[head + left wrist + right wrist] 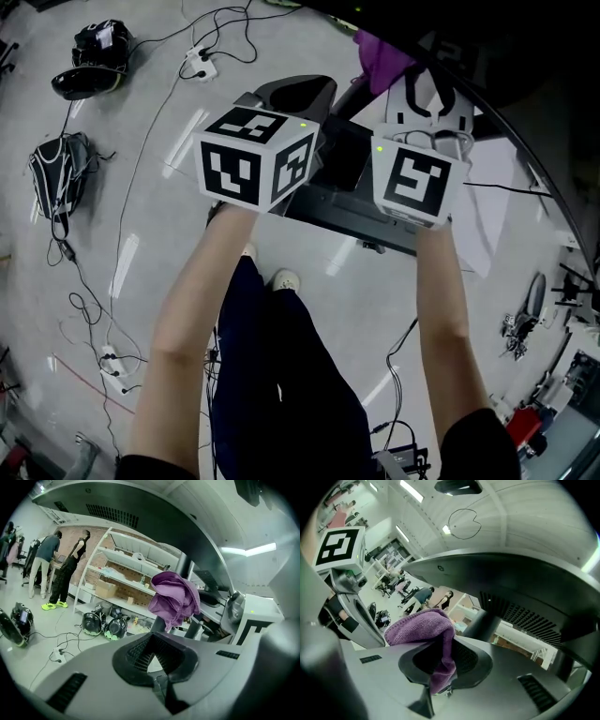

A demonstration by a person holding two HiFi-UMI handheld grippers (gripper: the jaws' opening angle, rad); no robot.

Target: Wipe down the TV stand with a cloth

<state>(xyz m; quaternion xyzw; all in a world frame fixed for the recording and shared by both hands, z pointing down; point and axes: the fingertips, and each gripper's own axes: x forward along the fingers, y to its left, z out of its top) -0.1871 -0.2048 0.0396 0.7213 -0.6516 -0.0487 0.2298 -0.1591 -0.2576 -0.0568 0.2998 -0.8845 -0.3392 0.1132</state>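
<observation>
Between the jaws of the right gripper (443, 677) hangs the purple cloth (423, 625). The jaws are closed on a fold of it, with most of the fabric bunched above and to their left. The left gripper (157, 667) has its jaws together with nothing between them. It is held just beside the right one, both raised in front of the person.

A dark post (482, 623) stands near and beyond the cloth. It carries a curved dark panel (520, 592) with vent slots overhead. The post is probably part of the TV stand. No contact between cloth and stand is visible.

Recommended procedure, judged from this position:

1. Bring the bunched part of the cloth to the surface, not the jaw tips. Hard tips could scratch it.
2. Hold the jaws firmly closed. Only a narrow fold is gripped, so the cloth could pull free during a stroke.
3. Wipe in overlapping passes, working from top to bottom.
4. Hold the left gripper clear of the cloth, or use it to spread the bunch flat.
5. Watch the cables (94, 309) on the floor when stepping.
</observation>
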